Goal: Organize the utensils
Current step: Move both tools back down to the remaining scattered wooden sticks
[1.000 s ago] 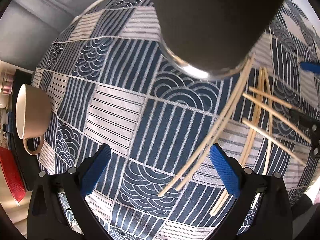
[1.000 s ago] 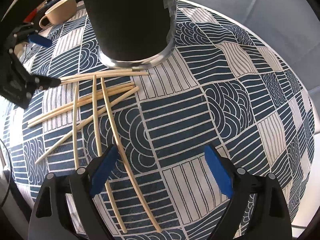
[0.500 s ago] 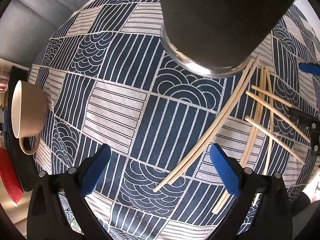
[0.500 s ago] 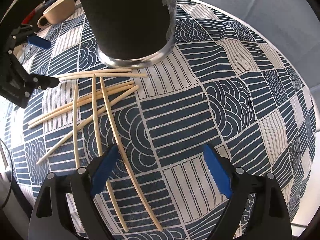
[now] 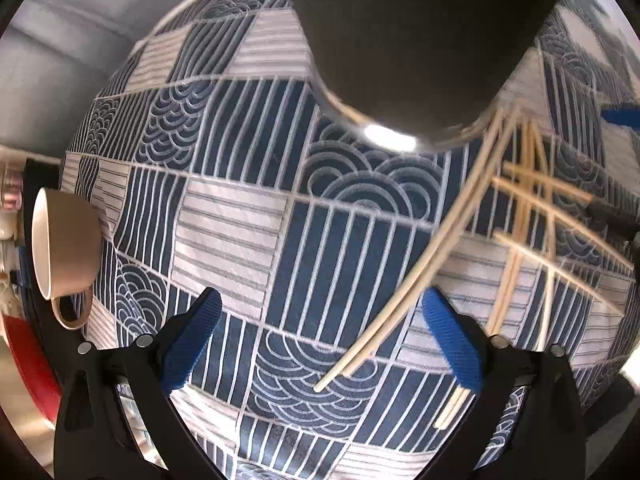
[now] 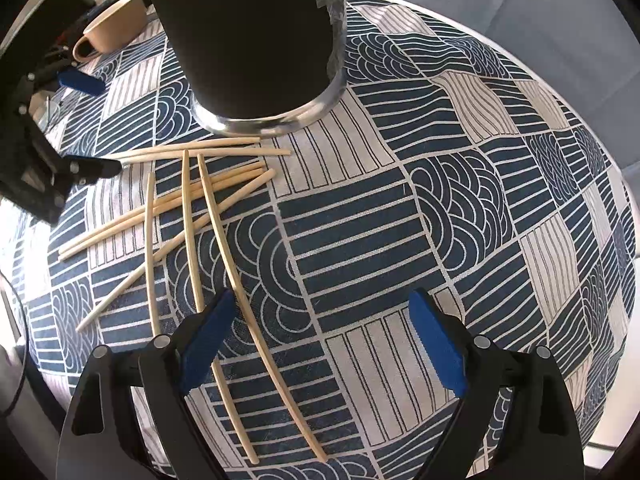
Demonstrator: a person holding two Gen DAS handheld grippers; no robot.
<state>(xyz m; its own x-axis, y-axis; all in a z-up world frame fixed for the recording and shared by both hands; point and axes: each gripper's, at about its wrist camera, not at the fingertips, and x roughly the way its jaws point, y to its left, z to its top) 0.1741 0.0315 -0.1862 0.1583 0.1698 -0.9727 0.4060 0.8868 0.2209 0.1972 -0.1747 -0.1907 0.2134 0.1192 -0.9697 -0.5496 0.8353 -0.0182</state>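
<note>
- The tablecloth (image 6: 460,184) fills both of my views: a patchwork of navy and white squares, some with straight stripes, some with wave arcs. I can read no writing or brand on it or on anything else.
- The black cylinder (image 6: 248,36), tall with a shiny metal rim at its base, stands on the cloth; I take it as my landmark.
- The beige cup (image 5: 64,248) sits well off to the cylinder's left, near the cloth's edge.
- My left gripper (image 5: 320,340) hovers in front of the cylinder, its blue pads spread wide and holding nothing; the near tips of two sticks lie on the cloth between them.
- My right gripper (image 6: 320,344) also hangs in front of the cylinder, jaws wide apart and empty, one stick running under its left finger.
- The chopsticks (image 6: 192,208), pale, thin, plain wood, lie scattered and crossing just beside the cylinder's base, two of them nearly touching its rim.
</note>
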